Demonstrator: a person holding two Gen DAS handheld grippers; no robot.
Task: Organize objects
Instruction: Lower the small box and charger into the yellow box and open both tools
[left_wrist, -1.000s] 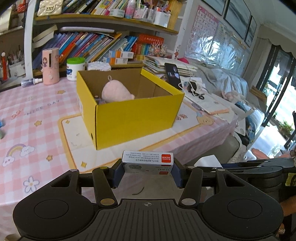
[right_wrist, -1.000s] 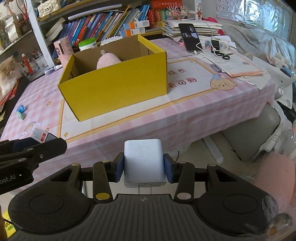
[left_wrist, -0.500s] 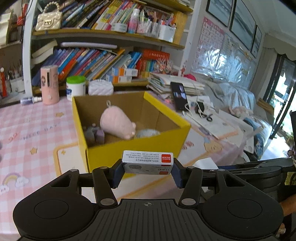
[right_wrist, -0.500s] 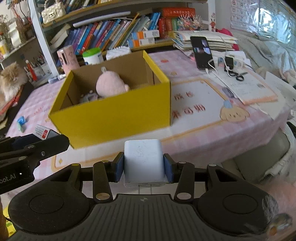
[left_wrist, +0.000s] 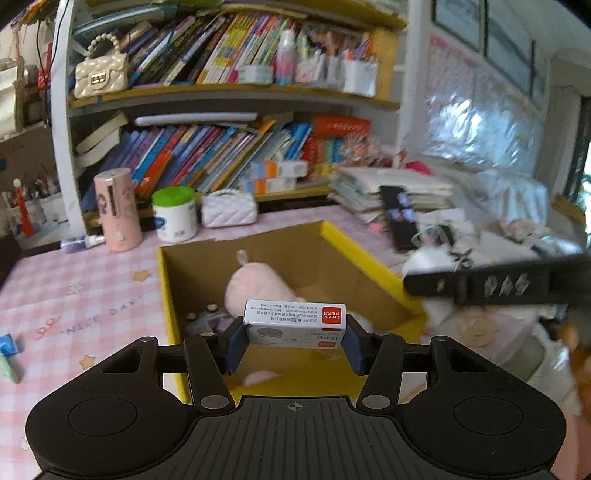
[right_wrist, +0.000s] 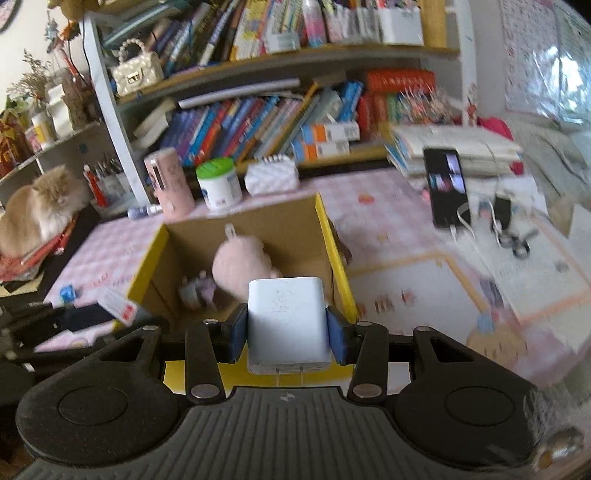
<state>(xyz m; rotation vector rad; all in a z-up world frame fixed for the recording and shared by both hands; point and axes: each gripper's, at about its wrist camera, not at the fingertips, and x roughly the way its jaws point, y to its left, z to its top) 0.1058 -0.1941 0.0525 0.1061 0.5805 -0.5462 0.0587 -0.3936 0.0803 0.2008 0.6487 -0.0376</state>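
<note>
My left gripper (left_wrist: 293, 345) is shut on a small grey staple box (left_wrist: 294, 324) with a red label, held over the near wall of the open yellow cardboard box (left_wrist: 369, 262). My right gripper (right_wrist: 288, 338) is shut on a white charger block (right_wrist: 287, 325), its prongs pointing back at the camera, above the yellow box's (right_wrist: 334, 254) near right corner. Inside the box lie a pink plush toy (left_wrist: 255, 290) (right_wrist: 240, 264) and a small purple-grey toy (right_wrist: 197, 290). From the left wrist camera the right gripper's black finger shows at right; from the right wrist camera the left gripper holding the staple box (right_wrist: 116, 304) shows at left.
The box stands on a pink checked tablecloth (left_wrist: 74, 302). Behind it are a pink bottle (left_wrist: 117, 208), a green-lidded jar (left_wrist: 174, 214), a white quilted pouch (left_wrist: 229, 212) and full bookshelves. A phone (right_wrist: 445, 190), cables and papers lie right. A cat (right_wrist: 40, 212) rests at far left.
Both grippers moved forward and up from off the table's edge to above the yellow box's near wall, so its inside now shows. Their holds on the staple box and charger stayed the same.
</note>
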